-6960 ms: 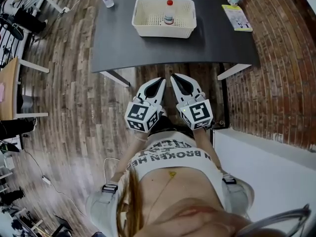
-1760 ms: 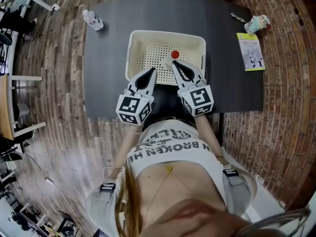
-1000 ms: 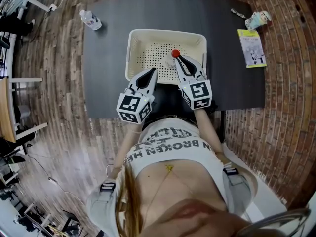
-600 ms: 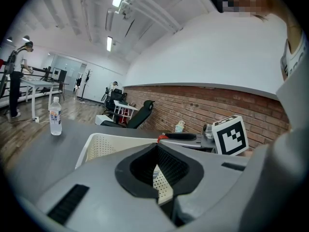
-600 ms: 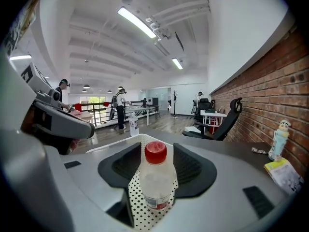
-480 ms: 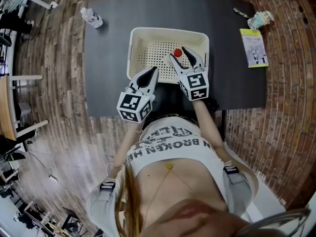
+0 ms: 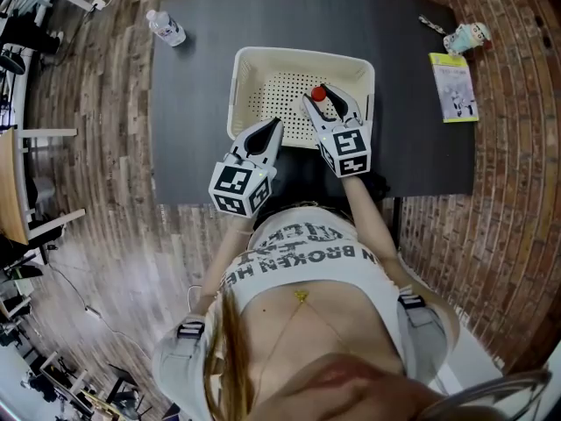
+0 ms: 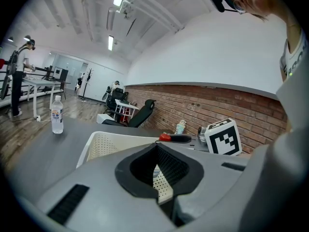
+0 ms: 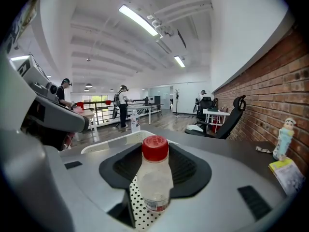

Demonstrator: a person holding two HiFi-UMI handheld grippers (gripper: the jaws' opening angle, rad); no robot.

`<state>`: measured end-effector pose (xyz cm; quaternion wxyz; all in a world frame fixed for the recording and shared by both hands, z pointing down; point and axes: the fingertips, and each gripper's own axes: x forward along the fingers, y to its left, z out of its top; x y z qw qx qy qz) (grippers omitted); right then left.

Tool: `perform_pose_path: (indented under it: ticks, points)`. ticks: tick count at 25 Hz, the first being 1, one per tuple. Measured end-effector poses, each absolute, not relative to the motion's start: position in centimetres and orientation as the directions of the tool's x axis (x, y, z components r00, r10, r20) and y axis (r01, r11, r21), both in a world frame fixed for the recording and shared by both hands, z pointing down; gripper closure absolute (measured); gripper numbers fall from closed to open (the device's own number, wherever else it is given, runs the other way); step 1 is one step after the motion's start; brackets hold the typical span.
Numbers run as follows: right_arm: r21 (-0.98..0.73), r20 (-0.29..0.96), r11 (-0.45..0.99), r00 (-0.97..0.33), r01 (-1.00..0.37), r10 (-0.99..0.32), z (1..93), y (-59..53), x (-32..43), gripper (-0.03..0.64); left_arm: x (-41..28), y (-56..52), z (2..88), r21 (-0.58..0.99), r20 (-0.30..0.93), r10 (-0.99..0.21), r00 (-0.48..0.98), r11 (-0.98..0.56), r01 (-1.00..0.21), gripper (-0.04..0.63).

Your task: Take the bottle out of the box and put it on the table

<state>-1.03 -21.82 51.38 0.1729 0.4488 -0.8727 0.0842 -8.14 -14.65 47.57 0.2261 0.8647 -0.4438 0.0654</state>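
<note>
A small clear bottle [image 7: 318,94] with a red cap stands upright in the cream perforated basket [image 7: 298,53] on the dark table [image 7: 193,103]. My right gripper [image 7: 323,97] reaches over the basket's near rim. Its jaws stand open on either side of the bottle and have just been closing a little. In the right gripper view the bottle [image 9: 155,182] stands between the black pads, with a gap on each side. My left gripper [image 7: 277,124] is shut with nothing in it, its tips at the basket's near rim. The left gripper view shows the basket [image 8: 111,135] and the red cap [image 8: 165,137].
A second water bottle [image 7: 166,27] stands at the table's far left corner. A booklet [image 7: 453,87] and a small figurine [image 7: 465,36] lie at the far right. Wooden floor and a brick-patterned floor surround the table. People stand at tables in the background.
My right gripper moved forward and down into the basket. Its jaws went from shut to spread around the bottle. The left gripper stayed where it was.
</note>
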Motion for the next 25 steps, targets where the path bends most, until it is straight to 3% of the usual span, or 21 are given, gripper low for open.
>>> perform_pose_path:
  ticks: [25]
  points:
    - [-0.001, 0.359, 0.581, -0.542, -0.814, -0.760, 51.36, -21.83, -0.87, 0.451, -7.87, -14.45, 47.35, 0.331, 0.313, -0.737, 0.599, -0.507, -0.796, 0.591]
